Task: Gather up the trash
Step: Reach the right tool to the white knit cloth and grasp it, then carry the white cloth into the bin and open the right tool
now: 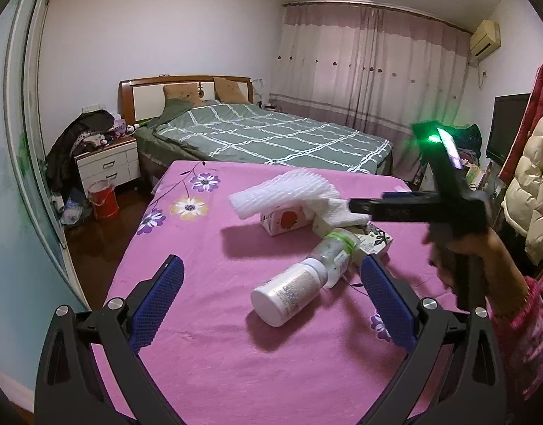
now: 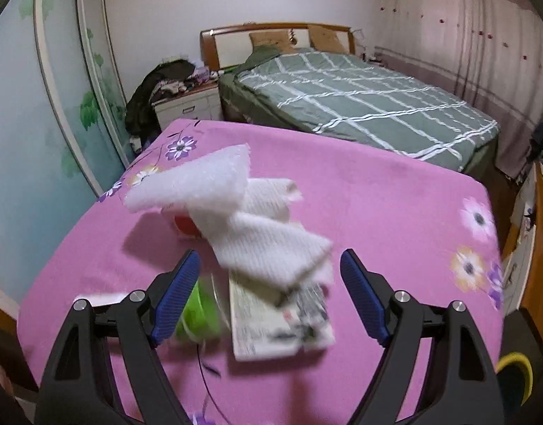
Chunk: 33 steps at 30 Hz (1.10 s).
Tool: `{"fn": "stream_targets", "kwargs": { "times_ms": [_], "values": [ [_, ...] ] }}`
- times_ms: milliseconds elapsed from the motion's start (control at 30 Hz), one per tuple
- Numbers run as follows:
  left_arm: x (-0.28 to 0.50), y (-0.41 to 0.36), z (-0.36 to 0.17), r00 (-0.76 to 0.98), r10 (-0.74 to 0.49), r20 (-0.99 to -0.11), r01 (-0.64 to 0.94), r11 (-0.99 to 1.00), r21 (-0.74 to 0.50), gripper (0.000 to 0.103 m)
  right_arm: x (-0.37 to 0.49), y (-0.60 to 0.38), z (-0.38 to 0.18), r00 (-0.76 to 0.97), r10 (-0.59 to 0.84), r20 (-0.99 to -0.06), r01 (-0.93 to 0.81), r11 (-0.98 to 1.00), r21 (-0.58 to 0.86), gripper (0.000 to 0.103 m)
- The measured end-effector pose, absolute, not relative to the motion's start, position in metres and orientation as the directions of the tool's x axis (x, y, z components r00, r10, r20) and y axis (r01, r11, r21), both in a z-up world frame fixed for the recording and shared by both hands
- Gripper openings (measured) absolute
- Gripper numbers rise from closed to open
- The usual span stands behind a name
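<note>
On the pink flowered cloth [image 1: 207,354] lies a heap of trash. A white bottle [image 1: 289,292] lies on its side against a clear bottle with a green band [image 1: 337,253]. Behind them a white foam net [image 1: 289,191] is draped over a small carton with a red picture [image 1: 285,221], beside a flat patterned box [image 1: 375,241]. My left gripper [image 1: 273,261] stands open, its fingers either side of the two bottles, touching neither. My right gripper [image 2: 270,258] is open over the flat box [image 2: 278,322], with the foam net [image 2: 236,209] at its fingertips and the green-banded bottle [image 2: 197,315] by its left finger.
A bed with a green checked cover [image 1: 271,134] stands behind the pink surface. A nightstand piled with clothes [image 1: 108,163] and a red bucket [image 1: 103,200] are on the left by sliding doors. Coats [image 1: 533,177] hang at the right. A person's sleeve [image 1: 533,333] shows.
</note>
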<state>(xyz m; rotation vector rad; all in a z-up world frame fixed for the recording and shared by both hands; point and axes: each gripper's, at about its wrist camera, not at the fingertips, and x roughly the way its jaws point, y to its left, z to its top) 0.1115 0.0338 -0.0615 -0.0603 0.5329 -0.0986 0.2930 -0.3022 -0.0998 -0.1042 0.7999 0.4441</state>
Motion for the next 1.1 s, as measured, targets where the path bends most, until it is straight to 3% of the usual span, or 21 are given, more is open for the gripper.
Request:
{"fn": "stream_targets", "kwargs": {
  "times_ms": [300, 500, 533, 1100],
  "values": [
    [0.118, 0.040, -0.072, 0.846, -0.124, -0.519, 0.079, 0.991, -0.108, 0.098, 0.327, -0.269, -0.128, 0.581, 0.273, -0.767, -0.424, 0.905, 0.000, 0.075],
    [0.119, 0.041, -0.075, 0.839, -0.132, -0.527, 0.076, 0.989, -0.126, 0.098, 0.326, -0.277, -0.131, 0.567, 0.283, -0.774, -0.412, 0.911, 0.031, 0.016],
    [0.119, 0.042, -0.075, 0.839, -0.134, -0.528, 0.078, 0.989, -0.128, 0.098, 0.324, -0.278, -0.130, 0.564, 0.290, -0.773, -0.411, 0.910, 0.041, 0.013],
    [0.123, 0.026, -0.079, 0.830, -0.165, -0.533, 0.114, 0.985, -0.126, 0.098, 0.249, -0.366, -0.058, 0.692, 0.350, -0.631, -0.340, 0.929, 0.143, 0.010]
  ]
}}
